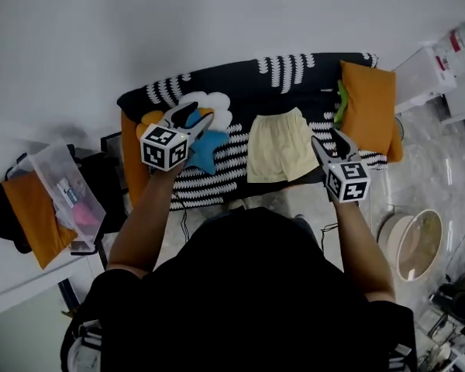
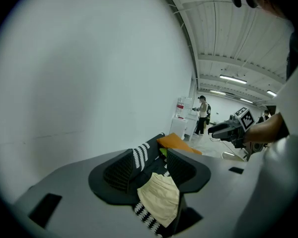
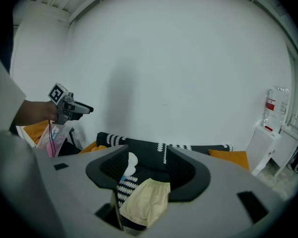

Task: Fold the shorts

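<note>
Pale yellow shorts [image 1: 279,146] lie spread flat on a black-and-white patterned sofa [image 1: 248,80], waistband toward the back. My left gripper [image 1: 192,121] hovers over the sofa's left part, left of the shorts, jaws open and empty. My right gripper [image 1: 325,141] hangs at the shorts' right edge, above them, also open and empty. In the left gripper view the shorts [image 2: 161,197] show below and between the spread jaws of my left gripper [image 2: 151,167], with the other gripper [image 2: 233,129] far right. The right gripper view shows the shorts [image 3: 144,200] low between the jaws of my right gripper [image 3: 148,167].
A blue star-shaped toy [image 1: 205,149] and a white cloud cushion [image 1: 211,103] lie left of the shorts. An orange cushion [image 1: 370,103] sits at the sofa's right end. A clear plastic bag [image 1: 62,188] is left, a round basin [image 1: 415,242] right. A person [image 2: 202,114] stands far off.
</note>
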Available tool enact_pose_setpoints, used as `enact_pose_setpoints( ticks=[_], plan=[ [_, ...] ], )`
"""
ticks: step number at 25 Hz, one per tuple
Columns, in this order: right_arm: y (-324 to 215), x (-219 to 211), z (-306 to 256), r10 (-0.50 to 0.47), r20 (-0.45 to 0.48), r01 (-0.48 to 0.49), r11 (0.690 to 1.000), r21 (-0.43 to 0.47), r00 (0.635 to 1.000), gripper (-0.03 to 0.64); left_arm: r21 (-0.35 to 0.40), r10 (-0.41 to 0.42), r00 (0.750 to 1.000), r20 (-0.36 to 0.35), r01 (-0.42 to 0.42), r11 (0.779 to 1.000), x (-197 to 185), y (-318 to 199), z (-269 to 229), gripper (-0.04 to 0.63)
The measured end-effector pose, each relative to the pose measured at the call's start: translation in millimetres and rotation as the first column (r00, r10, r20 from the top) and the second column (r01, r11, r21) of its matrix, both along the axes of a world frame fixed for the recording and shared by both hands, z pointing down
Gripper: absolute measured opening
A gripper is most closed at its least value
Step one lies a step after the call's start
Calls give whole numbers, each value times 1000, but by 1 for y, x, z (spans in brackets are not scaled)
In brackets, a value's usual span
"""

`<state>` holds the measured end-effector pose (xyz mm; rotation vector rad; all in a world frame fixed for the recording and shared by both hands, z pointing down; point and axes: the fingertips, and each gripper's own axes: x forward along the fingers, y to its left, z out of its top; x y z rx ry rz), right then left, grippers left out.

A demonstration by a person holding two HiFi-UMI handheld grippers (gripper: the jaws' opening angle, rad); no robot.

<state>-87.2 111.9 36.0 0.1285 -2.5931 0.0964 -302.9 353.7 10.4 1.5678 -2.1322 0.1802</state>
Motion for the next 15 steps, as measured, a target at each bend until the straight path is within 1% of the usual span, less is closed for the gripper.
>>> enact_pose_setpoints(
  ticks=[3,6,11,15],
  plan=[
    [0,-8,6,52,-9,-52,999,-1,999,244,-10,49,999,-12,-49,999,-20,-10,10,229],
    [-4,-14,9,87,-20,-87,996,-5,996,244,-24,81,996,-31,-82,996,-34,-24,19,229],
    [-26,-12,21,124,-31,-124,992,-3,992,244,-45,121,992,-44,-123,991,-39,-55,32,229],
    [-51,-9,33,143,-27,-143,990,-17,989,244,-57,126,992,-33,-127,990,-40,-81,33,230]
  ],
)
